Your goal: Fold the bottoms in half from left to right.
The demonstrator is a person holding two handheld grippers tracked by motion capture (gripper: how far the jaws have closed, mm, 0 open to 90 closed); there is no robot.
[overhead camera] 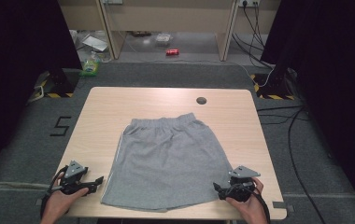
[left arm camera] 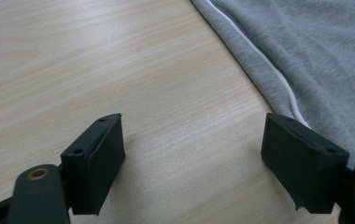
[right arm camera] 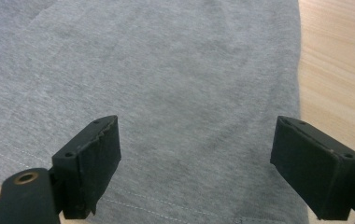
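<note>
A pair of grey shorts [overhead camera: 168,161] lies flat in the middle of the wooden table [overhead camera: 115,105], waistband at the far side and hems toward me. A white stripe [left arm camera: 278,77] runs down the left side seam. My left gripper [overhead camera: 98,181] is open just left of the left leg's hem, its jaws over bare wood [left arm camera: 166,93] with the shorts' edge [left arm camera: 315,56] beside the right jaw. My right gripper [overhead camera: 216,188] is open at the right leg's hem corner, jaws spread above the grey fabric [right arm camera: 175,84].
A dark round grommet [overhead camera: 201,100] sits in the table near its far edge. Beyond the table the floor holds a red can [overhead camera: 172,52], a green packet [overhead camera: 90,67] and cables [overhead camera: 278,112]. Black stands [overhead camera: 59,81] flank the far corners.
</note>
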